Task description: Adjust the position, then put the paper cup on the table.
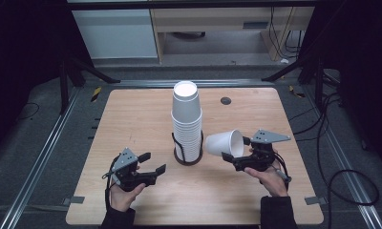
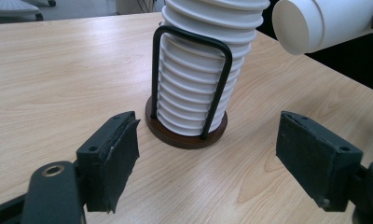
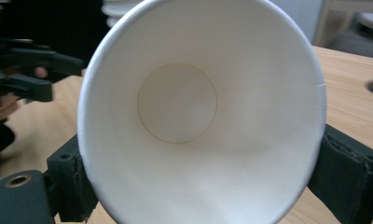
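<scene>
Dark floor and metal rails surround a pale wooden table [image 1: 132, 119], where the left gripper [image 1: 153, 164] hovers low over the near left part with its jaws spread wide and nothing between them. At the table's middle a tall stack of white paper cups [image 1: 185, 119] stands upside down in a black wire holder on a round dark base [image 1: 186, 160]. Just right of the stack, the right gripper [image 1: 237, 155] clamps a single white cup [image 1: 224, 142] by its rim, holding it on its side above the table, bottom toward the stack and mouth toward the gripper.
</scene>
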The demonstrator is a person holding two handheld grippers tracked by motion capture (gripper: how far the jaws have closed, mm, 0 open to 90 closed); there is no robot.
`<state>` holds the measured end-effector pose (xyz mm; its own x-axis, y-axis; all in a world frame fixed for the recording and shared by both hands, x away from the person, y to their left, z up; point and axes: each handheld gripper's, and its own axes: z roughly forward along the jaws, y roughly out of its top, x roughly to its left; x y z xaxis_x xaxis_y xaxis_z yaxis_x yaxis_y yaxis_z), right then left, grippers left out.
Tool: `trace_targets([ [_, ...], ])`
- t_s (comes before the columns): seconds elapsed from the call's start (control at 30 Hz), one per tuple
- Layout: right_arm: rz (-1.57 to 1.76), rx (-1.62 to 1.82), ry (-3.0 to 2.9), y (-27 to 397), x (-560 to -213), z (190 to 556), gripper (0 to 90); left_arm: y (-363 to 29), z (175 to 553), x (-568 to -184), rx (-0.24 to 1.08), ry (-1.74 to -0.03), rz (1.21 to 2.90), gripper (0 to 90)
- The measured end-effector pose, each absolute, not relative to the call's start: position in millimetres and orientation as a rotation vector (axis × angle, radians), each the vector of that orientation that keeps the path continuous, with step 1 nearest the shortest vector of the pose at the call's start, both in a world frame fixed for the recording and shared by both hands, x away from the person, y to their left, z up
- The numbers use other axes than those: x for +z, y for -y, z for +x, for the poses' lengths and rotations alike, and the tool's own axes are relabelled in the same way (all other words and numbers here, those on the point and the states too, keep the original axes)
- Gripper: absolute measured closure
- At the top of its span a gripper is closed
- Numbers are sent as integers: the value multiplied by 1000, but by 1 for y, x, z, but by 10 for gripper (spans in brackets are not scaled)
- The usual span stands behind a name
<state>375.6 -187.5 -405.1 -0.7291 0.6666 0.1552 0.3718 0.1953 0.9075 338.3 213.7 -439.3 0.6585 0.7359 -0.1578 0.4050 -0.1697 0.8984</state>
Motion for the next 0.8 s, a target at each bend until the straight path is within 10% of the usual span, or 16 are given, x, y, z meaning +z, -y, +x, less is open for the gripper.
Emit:
trace_targets([
  [0.8, 1247, 1145, -2115, 195, -401, 387, 107, -201, 337, -444, 367, -908, 1851, 204],
])
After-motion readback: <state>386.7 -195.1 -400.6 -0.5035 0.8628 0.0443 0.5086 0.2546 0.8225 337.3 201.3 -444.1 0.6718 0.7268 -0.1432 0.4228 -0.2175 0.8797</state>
